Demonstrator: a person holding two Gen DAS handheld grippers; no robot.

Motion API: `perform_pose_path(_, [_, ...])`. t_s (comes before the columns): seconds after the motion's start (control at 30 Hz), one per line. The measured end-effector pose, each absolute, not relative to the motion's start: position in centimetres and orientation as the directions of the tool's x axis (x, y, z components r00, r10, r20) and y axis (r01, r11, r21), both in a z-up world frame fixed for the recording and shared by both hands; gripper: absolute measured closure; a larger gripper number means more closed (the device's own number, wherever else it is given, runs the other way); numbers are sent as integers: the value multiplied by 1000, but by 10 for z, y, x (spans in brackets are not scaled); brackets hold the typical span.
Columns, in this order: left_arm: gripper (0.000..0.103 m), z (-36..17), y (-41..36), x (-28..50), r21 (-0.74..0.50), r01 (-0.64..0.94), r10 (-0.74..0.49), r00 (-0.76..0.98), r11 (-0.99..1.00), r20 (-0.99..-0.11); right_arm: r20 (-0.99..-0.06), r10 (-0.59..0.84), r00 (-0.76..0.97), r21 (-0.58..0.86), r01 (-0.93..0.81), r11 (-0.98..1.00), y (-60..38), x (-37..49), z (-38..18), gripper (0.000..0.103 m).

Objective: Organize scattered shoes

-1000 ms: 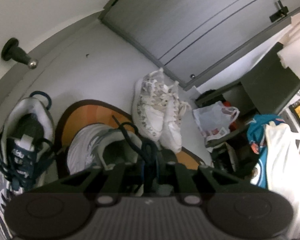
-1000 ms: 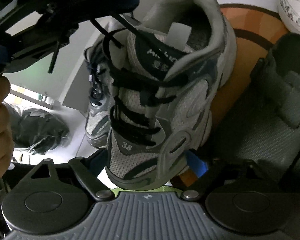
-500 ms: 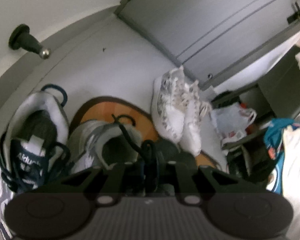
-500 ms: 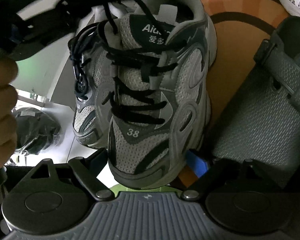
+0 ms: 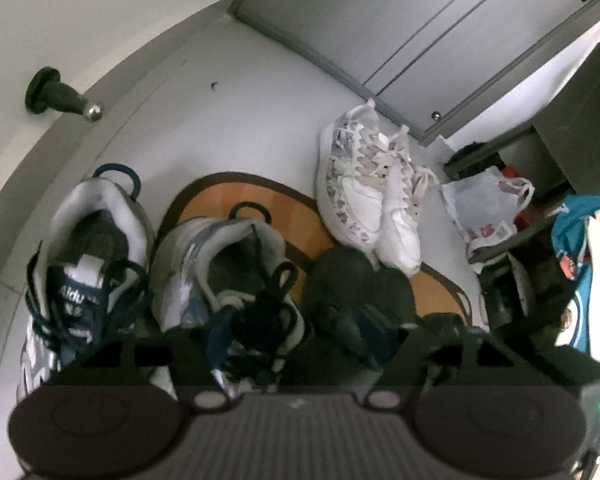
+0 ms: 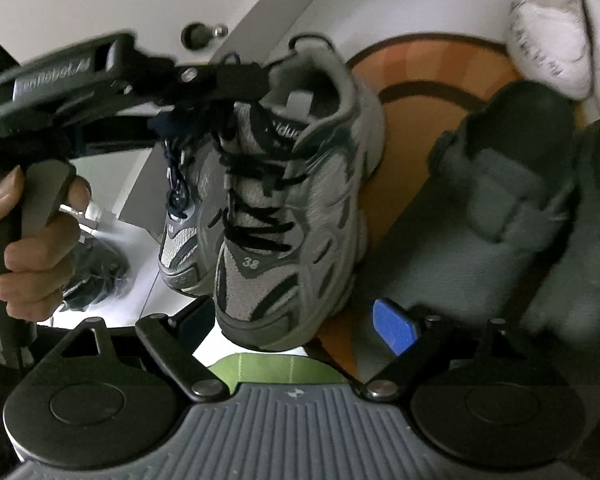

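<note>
Grey-and-navy mesh sneakers (image 6: pixel 284 216), black laces (image 6: pixel 256 220), orange brown-bordered mat (image 5: pixel 276 208), white patterned sneakers (image 5: pixel 364 192)

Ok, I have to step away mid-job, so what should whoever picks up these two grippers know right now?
Left gripper: open, over the dark laces of the grey mesh sneaker.
Right gripper: open, with that sneaker's toe between its fingers, not clamped.
Done: this sneaker sits beside its matching grey sneaker. The white lace-up pair lies together near the door.
Left: the dark grey strap sandals lie on the orange mat. Probably line them up next, if needed.
</note>
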State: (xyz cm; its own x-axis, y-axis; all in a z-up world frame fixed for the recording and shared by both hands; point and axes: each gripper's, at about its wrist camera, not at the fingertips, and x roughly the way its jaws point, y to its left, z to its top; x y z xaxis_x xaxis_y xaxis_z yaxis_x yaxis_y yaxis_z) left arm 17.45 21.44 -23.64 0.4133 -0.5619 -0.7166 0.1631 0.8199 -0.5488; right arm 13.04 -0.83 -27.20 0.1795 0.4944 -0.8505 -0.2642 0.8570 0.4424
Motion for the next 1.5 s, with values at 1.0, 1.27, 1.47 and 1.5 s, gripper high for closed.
perform_pose_path(1.0, [9,-191,190,94,-428,-44,-370,429,903,-824,-866,220,449,104,-270,957,-246,58,-90,12])
perform_pose_path(1.27, [9,-163,162,90,-414,-208,-291,446,886,-846,-814,287,505,43,-441,896,-253,51,-53,0])
perform_pose_path(1.47, [5,-105,153,91,-378,-396,-198,424,837,-884,-769,355,532,100,-448,888,-281,49,-26,0])
perform_pose_path(1.5, [3,-94,152,90,-361,-450,-166,417,817,-894,-767,341,543,69,-458,886,-281,47,-22,0])
